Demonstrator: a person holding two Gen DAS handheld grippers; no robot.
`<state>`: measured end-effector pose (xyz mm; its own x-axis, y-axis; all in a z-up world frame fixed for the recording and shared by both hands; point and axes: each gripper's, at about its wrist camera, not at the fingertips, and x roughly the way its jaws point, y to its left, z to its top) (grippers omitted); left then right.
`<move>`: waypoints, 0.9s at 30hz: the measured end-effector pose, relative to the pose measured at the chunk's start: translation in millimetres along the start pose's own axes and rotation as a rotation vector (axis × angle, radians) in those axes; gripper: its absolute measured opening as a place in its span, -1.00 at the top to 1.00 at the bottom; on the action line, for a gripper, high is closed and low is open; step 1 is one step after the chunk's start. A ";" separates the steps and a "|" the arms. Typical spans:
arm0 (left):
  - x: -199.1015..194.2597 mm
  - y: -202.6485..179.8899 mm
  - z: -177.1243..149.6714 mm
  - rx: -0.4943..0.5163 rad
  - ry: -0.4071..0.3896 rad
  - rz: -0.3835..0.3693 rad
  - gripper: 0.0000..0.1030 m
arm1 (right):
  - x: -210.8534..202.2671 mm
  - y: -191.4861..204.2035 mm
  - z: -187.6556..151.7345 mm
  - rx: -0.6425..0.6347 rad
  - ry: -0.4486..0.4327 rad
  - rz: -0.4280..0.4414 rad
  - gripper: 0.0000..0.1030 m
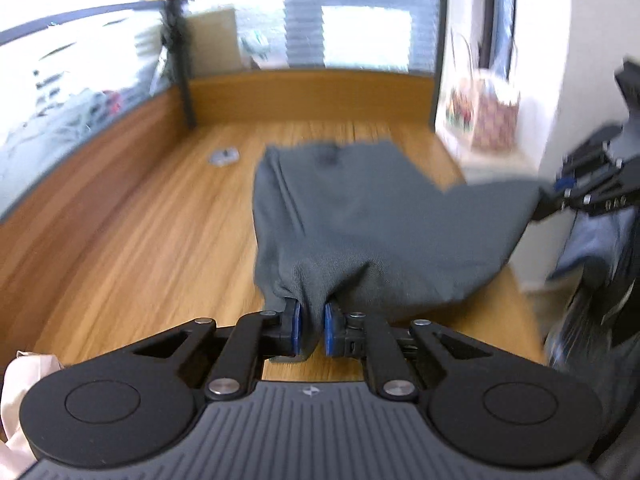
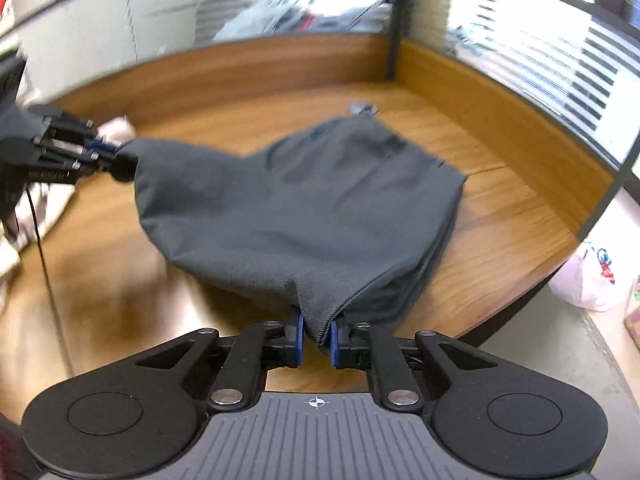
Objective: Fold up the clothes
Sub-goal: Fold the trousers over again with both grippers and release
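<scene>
A dark grey garment [image 1: 360,208] lies partly on the wooden table [image 1: 140,232], its near edge lifted off the surface. My left gripper [image 1: 312,330] is shut on one near corner of the cloth, which bunches between the blue pads. My right gripper [image 2: 317,340] is shut on the other near corner of the grey garment [image 2: 304,204]. Each gripper also shows in the other's view: the right gripper [image 1: 552,196] at the right edge, the left gripper [image 2: 108,156] at the left, both pinching cloth. The far end of the garment rests flat on the table.
A small grey object [image 1: 224,156] lies on the table beyond the garment. Wooden side walls [image 1: 312,92] and glass panels ring the table. Pale cloth [image 2: 24,216] lies at the left; a patterned bag [image 1: 486,116] and a white plastic bag [image 2: 592,276] stand off the table.
</scene>
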<state>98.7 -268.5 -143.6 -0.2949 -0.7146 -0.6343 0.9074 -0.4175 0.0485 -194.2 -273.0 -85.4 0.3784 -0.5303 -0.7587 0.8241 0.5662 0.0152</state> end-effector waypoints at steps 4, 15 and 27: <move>-1.1 -8.2 40.7 0.015 -0.071 0.045 0.80 | -14.0 -32.0 22.7 0.101 -0.033 0.031 0.74; 101.1 12.6 160.6 -0.157 -0.016 0.194 0.84 | 39.0 -156.9 111.1 0.224 -0.035 0.163 0.85; 260.7 53.7 166.1 -0.222 0.250 0.281 0.81 | 200.0 -240.0 139.8 0.287 0.128 0.203 0.88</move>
<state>20.8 -570.4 -178.2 0.0293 -0.6136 -0.7891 0.9925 -0.0761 0.0960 -257.3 -603.2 -149.7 0.5056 -0.3315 -0.7965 0.8291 0.4419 0.3424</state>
